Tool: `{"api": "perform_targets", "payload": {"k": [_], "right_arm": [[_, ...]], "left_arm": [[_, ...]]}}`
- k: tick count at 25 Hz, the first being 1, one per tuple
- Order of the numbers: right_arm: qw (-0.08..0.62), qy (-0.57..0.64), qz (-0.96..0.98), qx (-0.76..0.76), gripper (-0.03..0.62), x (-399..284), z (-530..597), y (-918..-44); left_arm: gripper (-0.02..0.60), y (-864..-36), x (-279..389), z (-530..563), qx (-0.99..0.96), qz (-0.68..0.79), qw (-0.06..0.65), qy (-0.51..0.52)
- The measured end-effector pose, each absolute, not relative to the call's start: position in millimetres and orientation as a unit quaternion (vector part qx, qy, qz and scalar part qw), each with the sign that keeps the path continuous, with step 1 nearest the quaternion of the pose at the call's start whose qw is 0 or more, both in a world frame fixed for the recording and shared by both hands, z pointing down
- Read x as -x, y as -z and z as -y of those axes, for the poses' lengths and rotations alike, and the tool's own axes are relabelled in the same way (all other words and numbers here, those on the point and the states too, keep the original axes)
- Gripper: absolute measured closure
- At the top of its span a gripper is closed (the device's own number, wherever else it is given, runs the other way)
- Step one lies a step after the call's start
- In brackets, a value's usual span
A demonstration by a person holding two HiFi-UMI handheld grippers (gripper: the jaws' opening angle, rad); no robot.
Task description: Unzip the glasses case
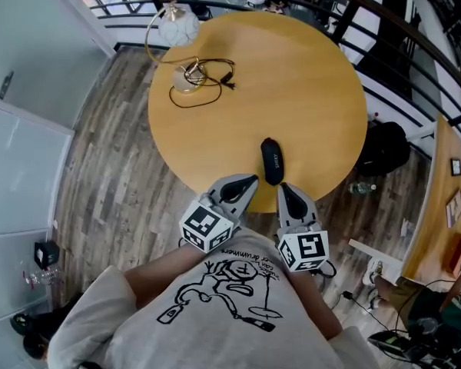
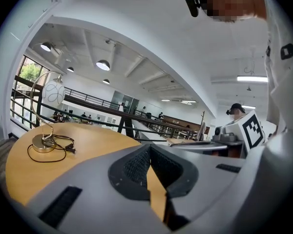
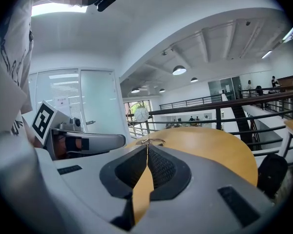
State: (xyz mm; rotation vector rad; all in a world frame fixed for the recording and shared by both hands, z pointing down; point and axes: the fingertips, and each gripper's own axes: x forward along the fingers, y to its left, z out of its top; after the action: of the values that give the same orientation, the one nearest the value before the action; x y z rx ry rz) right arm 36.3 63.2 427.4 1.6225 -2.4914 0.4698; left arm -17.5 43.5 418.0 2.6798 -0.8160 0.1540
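- The table (image 1: 307, 91) is a round disc of smooth, pale orange-brown wood. It stands on a floor (image 1: 115, 167) of grey, streaky planks.
- The glasses case (image 1: 272, 161) is a slim, black, matte oblong with rounded ends. It lies near the table's near edge, pointing away from the person, just ahead of the two claw tips and between them.
- The left claw (image 1: 248, 183) is a grey, smooth plastic shell. In the left gripper view its dark, dimpled pads (image 2: 134, 169) meet at the tips, so it is closed on nothing, and a wedge of table wood shows behind them.
- The right claw (image 1: 285, 188) is built the same. In the right gripper view its ribbed black pads (image 3: 161, 167) also touch at the tips, closed and empty.
- A white cube with black square markers (image 1: 207, 225) sits on each claw.
- At the table's far side stands a lamp (image 1: 177, 25) with a pale globe shade, a curved brass stem and a round base. A thin black cable (image 1: 186, 98) loops loosely beside it.
- The case's zip and its small pale print are too small to make out.
- Neither gripper view clearly shows the case.
- The person's white printed shirt (image 1: 215, 298) covers the rear of both grippers.
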Motion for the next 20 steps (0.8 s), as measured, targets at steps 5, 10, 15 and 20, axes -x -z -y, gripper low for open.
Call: {"api": "perform_targets", "payload": {"k": [5, 10, 15, 20], "right_arm": [[0.075, -0.164, 0.821, -0.542, 0.569, -22, -19, -432], [0.089, -0.175, 0.813, -0.548, 0.569, -11, 11, -442], [0.097, -0.187, 0.802, -0.559, 0.569, -12, 21, -449], [0.112, -0.193, 0.793, -0.568, 0.569, -25, 23, -458]], "left_arm": [[0.574, -423, 28, 2, -0.943, 0.275, 0.181, -0.056], [0.574, -436, 38, 31, -0.942, 0.261, 0.204, -0.064], [0.574, -446, 37, 41, -0.941, 0.243, 0.221, -0.075], [0.574, -459, 25, 35, -0.94, 0.224, 0.239, -0.091]]}}
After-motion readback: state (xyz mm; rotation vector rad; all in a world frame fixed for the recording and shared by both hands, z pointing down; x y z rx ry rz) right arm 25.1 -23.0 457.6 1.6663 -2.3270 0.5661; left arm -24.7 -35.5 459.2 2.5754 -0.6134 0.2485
